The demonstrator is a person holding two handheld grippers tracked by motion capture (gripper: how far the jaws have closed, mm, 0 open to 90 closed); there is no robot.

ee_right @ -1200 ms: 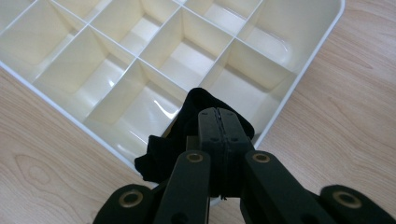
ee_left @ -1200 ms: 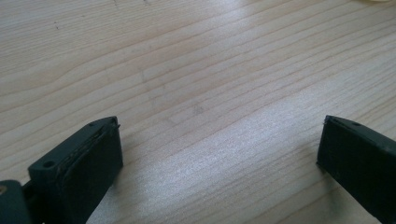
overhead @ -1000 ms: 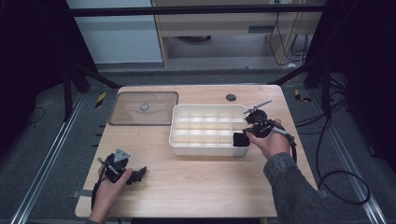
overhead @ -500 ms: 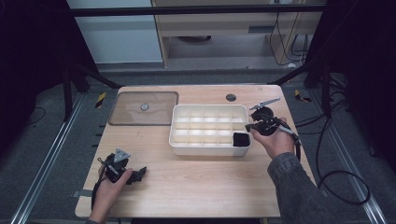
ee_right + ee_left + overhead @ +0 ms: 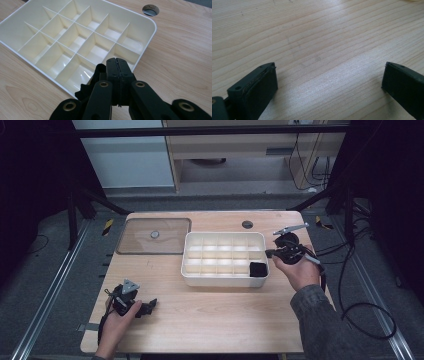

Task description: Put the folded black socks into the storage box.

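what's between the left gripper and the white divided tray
In the high view, only bare wooden table lies between the left gripper and the white divided tray; no object sits on that stretch.

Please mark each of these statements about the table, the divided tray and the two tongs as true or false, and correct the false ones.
1. A black object lies in a corner compartment of the white tray. True.
2. The left tongs are shut. False: their jaws stand wide apart over bare wood.
3. The right tongs have their jaws pressed together. True.
4. The transparent lid covers the tray. False: it lies flat on the table, beside the tray.
5. Every compartment of the tray holds something. False: the others look empty.
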